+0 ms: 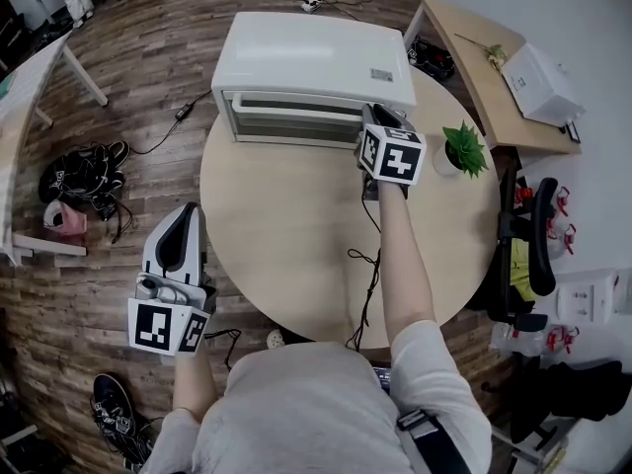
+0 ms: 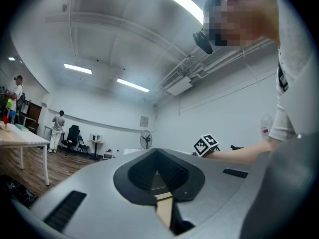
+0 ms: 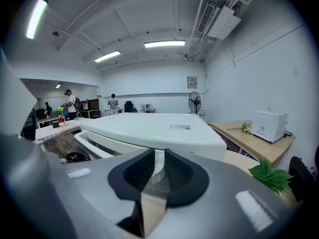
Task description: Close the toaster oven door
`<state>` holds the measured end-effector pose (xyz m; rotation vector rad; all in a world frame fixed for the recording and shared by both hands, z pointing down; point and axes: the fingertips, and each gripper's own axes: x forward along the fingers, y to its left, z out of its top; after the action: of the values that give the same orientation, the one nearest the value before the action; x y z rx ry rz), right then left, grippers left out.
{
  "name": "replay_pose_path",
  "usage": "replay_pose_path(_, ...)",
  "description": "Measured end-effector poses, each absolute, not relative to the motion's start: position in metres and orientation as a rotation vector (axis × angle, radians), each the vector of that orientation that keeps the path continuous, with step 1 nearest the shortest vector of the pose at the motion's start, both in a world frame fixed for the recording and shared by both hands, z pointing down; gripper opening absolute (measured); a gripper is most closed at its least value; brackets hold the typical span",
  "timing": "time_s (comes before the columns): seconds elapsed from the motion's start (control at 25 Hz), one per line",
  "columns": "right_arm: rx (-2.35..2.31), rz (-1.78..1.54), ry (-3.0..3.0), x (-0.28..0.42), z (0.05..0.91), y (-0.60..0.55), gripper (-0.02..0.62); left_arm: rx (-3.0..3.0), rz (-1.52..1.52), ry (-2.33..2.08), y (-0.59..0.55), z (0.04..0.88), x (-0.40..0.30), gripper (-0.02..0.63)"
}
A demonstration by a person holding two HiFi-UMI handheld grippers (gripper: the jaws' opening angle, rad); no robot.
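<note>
A white toaster oven [image 1: 311,62] stands at the far side of the round wooden table [image 1: 286,235]. Its door [image 1: 291,117] faces me and lies close against the front; I cannot tell whether it is fully shut. My right gripper [image 1: 375,126] is at the right end of the door, and whether it touches is hidden. In the right gripper view the oven [image 3: 154,128] fills the space just beyond the gripper [image 3: 155,156], whose jaws stand a narrow gap apart with nothing between them. My left gripper [image 1: 183,220] hangs off the table's left edge, shut and empty [image 2: 158,156].
A small potted plant [image 1: 462,149] stands right of the oven. A black cable [image 1: 367,275] runs across the table toward me. A side desk with a white box [image 1: 541,82] is at the far right, with a chair [image 1: 528,245] below it. Shoes [image 1: 84,171] lie on the floor at the left.
</note>
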<state>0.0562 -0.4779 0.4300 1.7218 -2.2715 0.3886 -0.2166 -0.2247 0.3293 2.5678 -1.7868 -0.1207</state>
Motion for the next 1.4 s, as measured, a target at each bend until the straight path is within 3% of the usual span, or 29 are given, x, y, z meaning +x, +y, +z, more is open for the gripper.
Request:
replay_pose_path(0.24,1.719,0.359,-2.295,0.055,0.428,-0.477,0.071,2.592,-0.126,-1.769,-0.228,0.324,-0.211,0.008)
replay_pose_path(0.4,1.723,0.272,-2.316,0.054,0.424,-0.463,0.011,2.605,-0.137,-1.777,-0.227,0.317,-0.211,0.008)
replay_pose_path(1.4,1.734,0.049,-2.562,0.044,0.352,-0.329,0.011,2.699,-0.202,-1.702,-0.226,0.293,-0.190,0.008)
